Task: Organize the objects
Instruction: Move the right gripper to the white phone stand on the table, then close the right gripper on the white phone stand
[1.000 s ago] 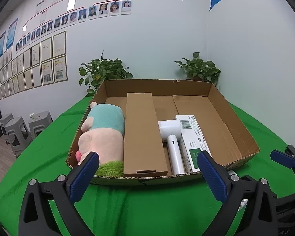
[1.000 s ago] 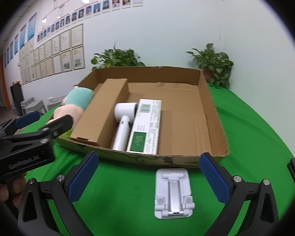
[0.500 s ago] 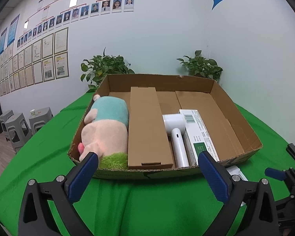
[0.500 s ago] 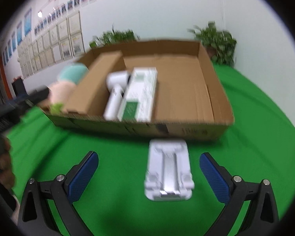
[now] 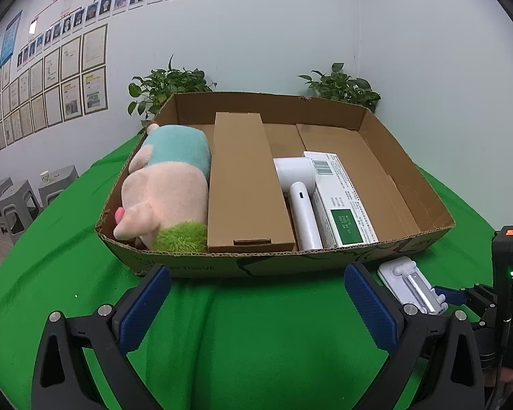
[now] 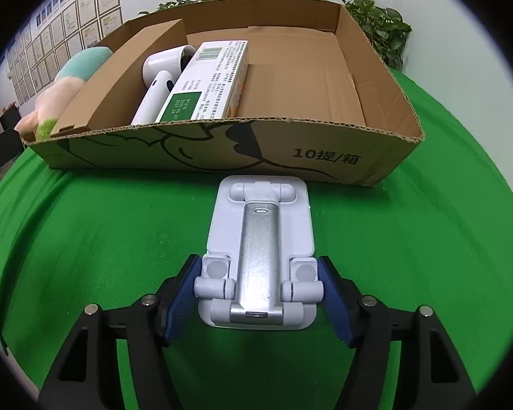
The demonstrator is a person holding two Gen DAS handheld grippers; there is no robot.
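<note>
A white and silver folded phone stand [image 6: 260, 256] lies on the green table in front of a shallow cardboard box [image 6: 290, 157]. My right gripper [image 6: 259, 294] has its blue pads against both sides of the stand's near end. The stand also shows in the left wrist view [image 5: 410, 285], with the right gripper [image 5: 461, 299] at it. The box [image 5: 222, 266] holds a plush toy [image 5: 164, 188], a long brown carton [image 5: 246, 184], a white hair dryer [image 5: 301, 201] and a white and green carton [image 5: 342, 198]. My left gripper [image 5: 256, 304] is open and empty, in front of the box.
The right part of the box floor [image 6: 307, 78] is bare cardboard. Potted plants [image 5: 342, 85] stand behind the box against the wall. Grey stools [image 5: 17, 198] stand off the table to the left. The green cloth [image 5: 256, 341] covers the table.
My right gripper has moved forward and down to the phone stand and closed its pads onto the stand's sides. My left gripper has drawn back a little from the box.
</note>
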